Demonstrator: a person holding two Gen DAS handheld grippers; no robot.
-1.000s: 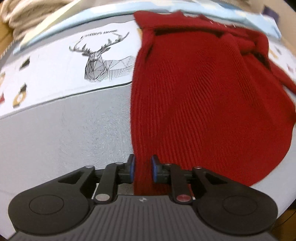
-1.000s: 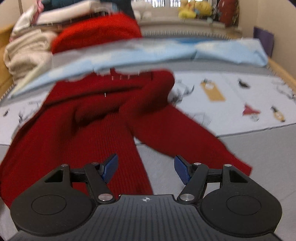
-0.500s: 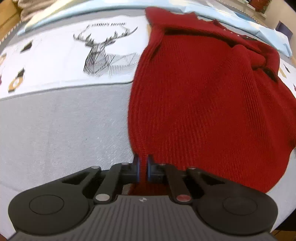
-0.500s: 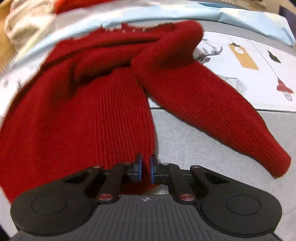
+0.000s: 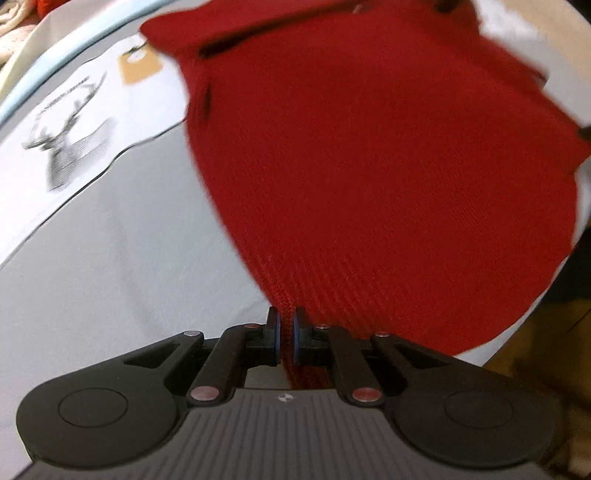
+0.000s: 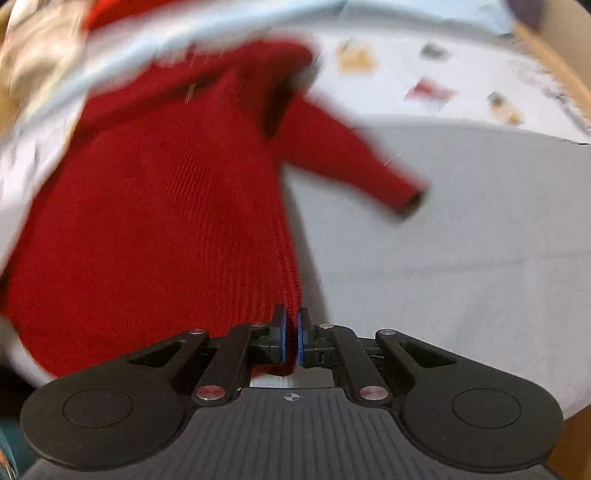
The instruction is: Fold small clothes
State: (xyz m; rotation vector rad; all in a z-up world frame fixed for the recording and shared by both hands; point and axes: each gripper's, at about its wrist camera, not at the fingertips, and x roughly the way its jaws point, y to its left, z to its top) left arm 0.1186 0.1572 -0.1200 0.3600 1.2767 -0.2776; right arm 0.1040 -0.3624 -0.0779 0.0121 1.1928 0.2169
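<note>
red knit sweater pinched at two hem corners

red ribbed knit fills both views: one sweater (image 5: 369,166) spread over a grey bed sheet (image 5: 110,277), hem nearest the cameras. the left gripper (image 5: 285,332) has its blue pads clamped on the hem corner at the sweater's left edge, a strip of knit running down between the jaws. the right gripper (image 6: 291,339) is likewise closed tight on the opposite hem corner, at the sweater's right edge, red fabric squeezed between its pads. both sets of jaws have just been closing, with the knit between them.

one sleeve (image 6: 354,155) trails out to the right across the sheet, its cuff lying well apart from the body. nothing lies on top of the sweater.

around it: a white printed panel with one line-drawn deer head (image 5: 70,144) to the left, writing above the antlers too blurred to read, and one tan tag shape (image 5: 140,64) beside the sweater's shoulder. in the right wrist view the same panel carries several small coloured motifs (image 6: 428,90), smeared by motion. a pale blue cloth (image 6: 207,29) runs along behind the collar, and a cream heap of fabric (image 6: 40,55) sits at the far left. a wooden bed edge (image 6: 554,70) shows at the right.
</note>
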